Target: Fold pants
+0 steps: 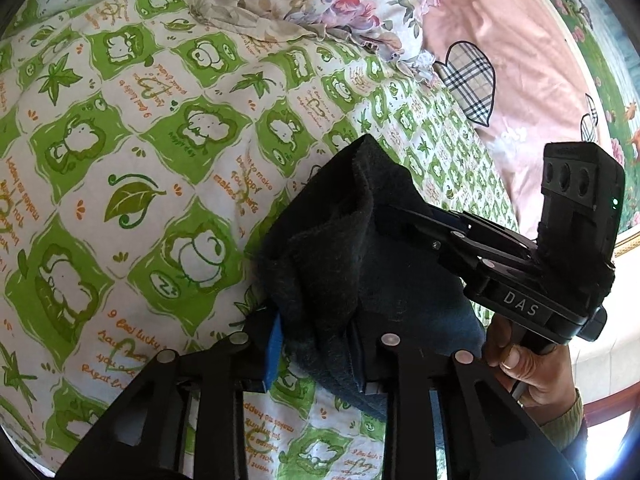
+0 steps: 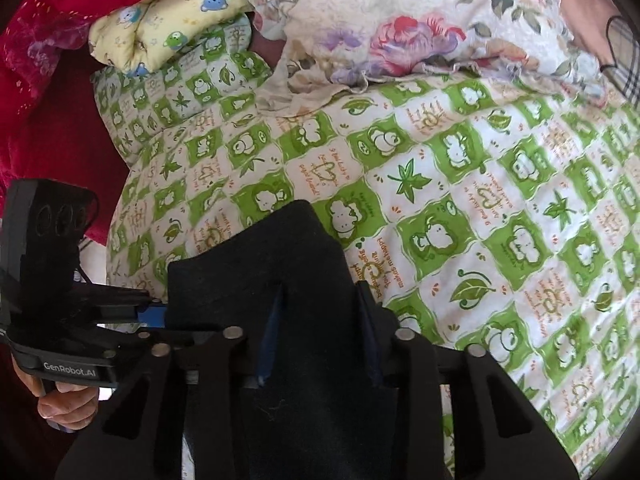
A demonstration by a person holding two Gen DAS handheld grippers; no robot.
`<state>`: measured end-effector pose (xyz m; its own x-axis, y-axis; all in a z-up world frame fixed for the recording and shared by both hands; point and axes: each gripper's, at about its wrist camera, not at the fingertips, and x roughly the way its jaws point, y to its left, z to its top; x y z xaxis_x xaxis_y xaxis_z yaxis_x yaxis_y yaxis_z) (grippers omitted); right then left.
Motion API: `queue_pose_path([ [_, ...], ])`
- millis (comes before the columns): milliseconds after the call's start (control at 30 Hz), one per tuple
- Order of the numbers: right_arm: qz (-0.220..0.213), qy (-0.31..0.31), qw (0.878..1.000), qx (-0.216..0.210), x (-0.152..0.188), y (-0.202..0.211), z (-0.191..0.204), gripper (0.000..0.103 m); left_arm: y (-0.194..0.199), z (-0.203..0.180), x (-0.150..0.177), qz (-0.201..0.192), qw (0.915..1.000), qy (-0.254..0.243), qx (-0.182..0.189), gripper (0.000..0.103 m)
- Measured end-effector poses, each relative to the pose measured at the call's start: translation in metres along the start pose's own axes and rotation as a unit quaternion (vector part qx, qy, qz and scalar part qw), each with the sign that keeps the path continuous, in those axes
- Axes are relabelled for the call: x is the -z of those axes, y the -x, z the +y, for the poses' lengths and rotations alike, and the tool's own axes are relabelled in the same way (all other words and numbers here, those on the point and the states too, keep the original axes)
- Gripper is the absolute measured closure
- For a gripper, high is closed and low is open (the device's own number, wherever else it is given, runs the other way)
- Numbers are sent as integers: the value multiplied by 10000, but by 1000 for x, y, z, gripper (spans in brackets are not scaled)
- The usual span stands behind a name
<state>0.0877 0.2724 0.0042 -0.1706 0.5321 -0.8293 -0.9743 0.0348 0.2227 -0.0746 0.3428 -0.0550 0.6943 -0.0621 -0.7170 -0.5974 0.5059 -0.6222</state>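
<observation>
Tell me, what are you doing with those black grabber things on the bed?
A person is folding dark pants with a gripper in each hand. The left gripper and the right gripper are both clamped on a bunch of the fabric, close together, above the green quilt. The fold isn't laid down yet.

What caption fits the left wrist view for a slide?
Left gripper and right gripper, jaws closed on dark pants, over a green patterned quilt.

Pants (image 2: 280, 280) bunched on the quilt (image 2: 460, 200), pillows (image 2: 400, 20) behind it.
</observation>
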Motion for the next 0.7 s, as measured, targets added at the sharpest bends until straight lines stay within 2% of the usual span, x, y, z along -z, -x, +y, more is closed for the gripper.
queue_pose_path([
  [200, -360, -126, 9993, -37, 6, 30, 5, 80, 17, -19, 1, -112, 9997, -156, 125, 82],
  [367, -922, -327, 9952, -89, 16, 75, 6, 82, 40, -50, 4, -267, 9978, -475, 367, 83],
  [567, -1687, -694, 9830, -217, 41, 136, -2, 82, 65, -110, 15, -425, 9898, -1148, 727, 83],
  [700, -2199, -861, 9715, -182, 71, 177, -9, 83, 73, -152, 29, -415, 9816, -1591, 975, 83],
])
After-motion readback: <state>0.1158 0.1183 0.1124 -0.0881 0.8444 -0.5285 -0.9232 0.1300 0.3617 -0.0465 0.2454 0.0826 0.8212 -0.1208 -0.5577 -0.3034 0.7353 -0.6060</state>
